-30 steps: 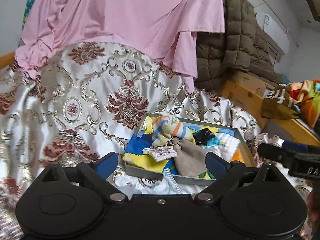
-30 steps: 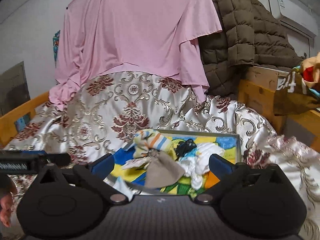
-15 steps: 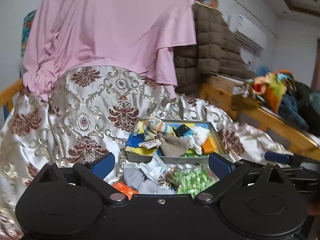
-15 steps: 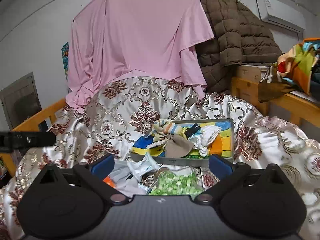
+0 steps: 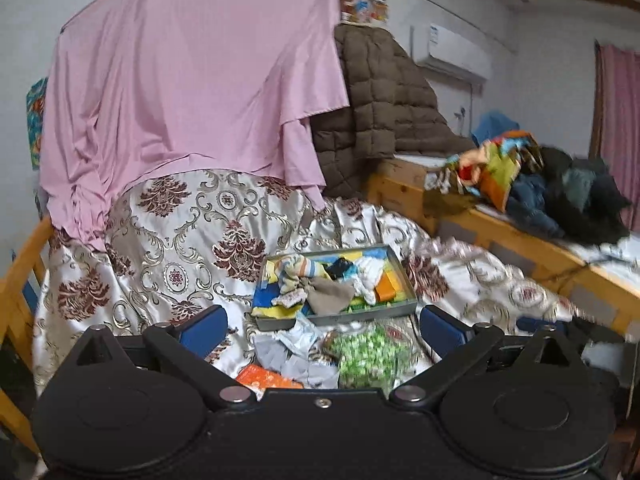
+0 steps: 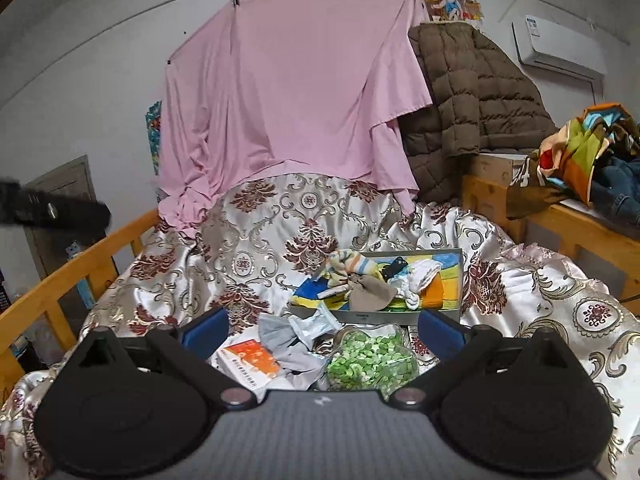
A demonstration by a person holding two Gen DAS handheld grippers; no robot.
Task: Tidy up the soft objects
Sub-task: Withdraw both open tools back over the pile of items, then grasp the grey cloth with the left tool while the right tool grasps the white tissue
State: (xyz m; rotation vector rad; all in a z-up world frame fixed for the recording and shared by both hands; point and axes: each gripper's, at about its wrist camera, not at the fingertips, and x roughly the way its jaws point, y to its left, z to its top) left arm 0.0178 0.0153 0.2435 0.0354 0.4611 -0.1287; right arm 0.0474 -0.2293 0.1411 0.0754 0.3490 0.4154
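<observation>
A: We had both claws up off the bed there. Our left gripper [image 5: 322, 330] stood wide, its jaws easing apart the last bit, and nothing was between them.

B: Same for our right gripper [image 6: 323, 330]: blue pads spread wide, nothing pinched. Everything lay ahead and below us on the patterned bedspread [image 6: 280, 232].

A: The grey tray [image 5: 394, 272] sat straight out in front, already heaped with soft things: a striped sock [image 5: 298, 270], a brownish-grey cloth [image 5: 330, 296], something white on the right side.

B: And the loose pile lay nearer than the tray, just beyond our fingertips. A crumpled grey cloth [image 6: 292, 354] in the middle, a pale wrapper [image 6: 314, 322] touching the tray's near wall, an orange packet [image 6: 252, 358] to the left, a bag of green pieces [image 6: 370, 362] to the right.

A: From our left view that grey cloth [image 5: 294, 358] sat about centred, the green bag [image 5: 368, 354] right of it.

B: So we judged the grey cloth the next soft piece. It ran roughly left to right across our line, with no clean long axis we could read.

A: Neither hand looked clearly nearer; the cloth lay almost dead ahead of both.

B: We'd have dipped forward and down, then carried it the short way over the tray's near wall.
</observation>
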